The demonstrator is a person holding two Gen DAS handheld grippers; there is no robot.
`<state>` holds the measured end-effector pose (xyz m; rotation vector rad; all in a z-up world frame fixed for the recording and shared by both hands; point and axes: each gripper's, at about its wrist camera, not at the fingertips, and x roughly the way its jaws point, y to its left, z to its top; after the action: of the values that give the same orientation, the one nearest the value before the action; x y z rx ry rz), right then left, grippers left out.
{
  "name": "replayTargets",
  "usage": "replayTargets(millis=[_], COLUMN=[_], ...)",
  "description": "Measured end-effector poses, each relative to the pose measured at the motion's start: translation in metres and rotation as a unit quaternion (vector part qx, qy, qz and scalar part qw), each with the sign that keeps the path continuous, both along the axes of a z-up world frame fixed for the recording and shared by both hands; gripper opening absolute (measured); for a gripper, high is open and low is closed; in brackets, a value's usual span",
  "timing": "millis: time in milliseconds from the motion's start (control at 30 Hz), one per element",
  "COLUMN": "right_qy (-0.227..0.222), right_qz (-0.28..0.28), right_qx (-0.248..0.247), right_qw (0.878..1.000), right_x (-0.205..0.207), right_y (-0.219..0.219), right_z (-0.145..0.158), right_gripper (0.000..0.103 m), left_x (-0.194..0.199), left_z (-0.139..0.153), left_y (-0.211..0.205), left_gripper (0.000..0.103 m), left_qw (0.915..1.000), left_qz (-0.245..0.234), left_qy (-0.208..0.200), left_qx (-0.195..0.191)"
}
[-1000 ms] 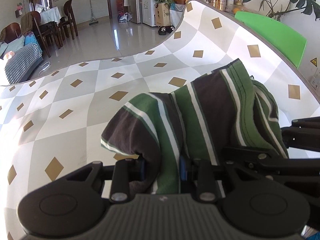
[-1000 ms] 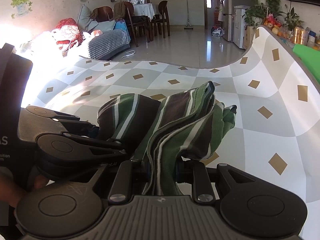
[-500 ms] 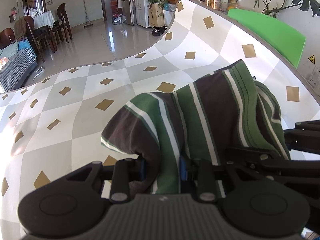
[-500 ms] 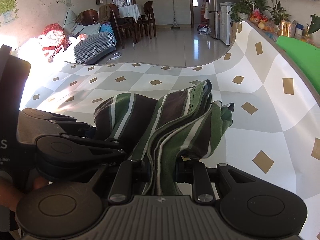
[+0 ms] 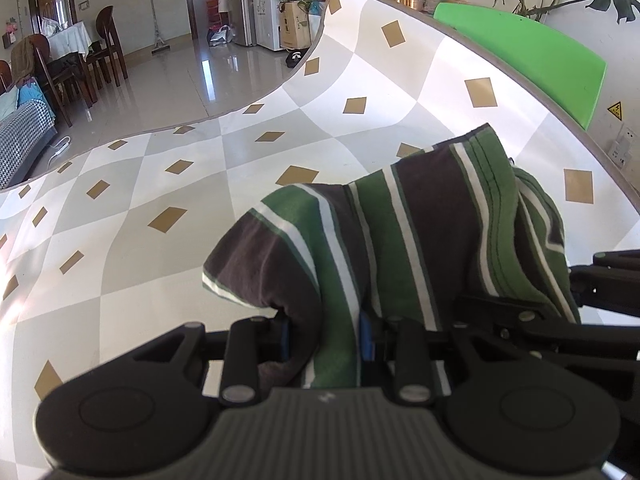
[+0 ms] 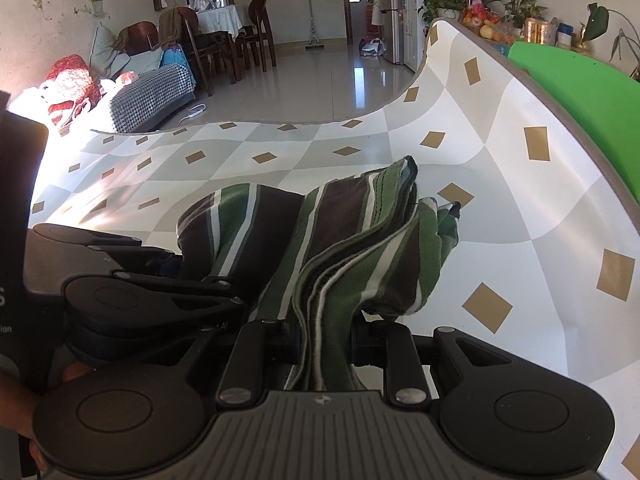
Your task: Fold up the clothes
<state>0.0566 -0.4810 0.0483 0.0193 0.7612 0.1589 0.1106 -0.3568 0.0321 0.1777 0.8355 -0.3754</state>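
A green, brown and white striped garment (image 5: 420,232) is bunched up above the checked table cover (image 5: 160,184). My left gripper (image 5: 324,340) is shut on its near edge, the cloth filling the gap between the fingers. In the right wrist view the same striped garment (image 6: 352,240) drapes in folds, and my right gripper (image 6: 324,340) is shut on a thick stack of its layers. The left gripper (image 6: 140,292) shows close beside it on the left, and the right gripper (image 5: 560,320) shows at the right of the left wrist view. The fingertips are hidden by cloth.
The table cover (image 6: 500,208) has grey and white squares with tan diamonds. A green board (image 5: 520,52) stands along the far right edge with plants and tins behind it. A tiled floor, dining chairs (image 6: 256,28) and a sofa (image 6: 152,92) lie beyond the table.
Both grippers have kept their hold on the garment. The views have shifted a little against the table, and the garment's shape is nearly the same.
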Motion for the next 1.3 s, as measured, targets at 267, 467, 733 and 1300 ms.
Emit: replayTargets(millis=[267, 467, 733, 1300], right_qy=[0.011, 0.017, 0.019, 0.079], right_qz=[-0.049, -0.105, -0.194, -0.133], right_qx=[0.003, 0.003, -0.012, 0.055], right_qw=[0.999, 0.994, 0.981, 0.986], right_x=[0.011, 0.016, 0.015, 0.035], right_y=[-0.026, -0.046, -0.078, -0.066], right_z=[-0.007, -0.010, -0.007, -0.041], right_gripper=[0.021, 0.027, 0.041, 0.041], left_x=[0.017, 0.026, 0.031, 0.003], left_z=[-0.007, -0.010, -0.015, -0.049], left_y=[-0.028, -0.049, -0.033, -0.012], left_gripper=[0.028, 0.036, 0.053, 0.063], left_qw=[0.9999, 0.9998, 0.9998, 0.9982], left_qz=[-0.012, -0.020, 0.015, 0.006], left_qy=[0.006, 0.006, 0.007, 0.059], left_qx=[-0.004, 0.001, 0.007, -0.003])
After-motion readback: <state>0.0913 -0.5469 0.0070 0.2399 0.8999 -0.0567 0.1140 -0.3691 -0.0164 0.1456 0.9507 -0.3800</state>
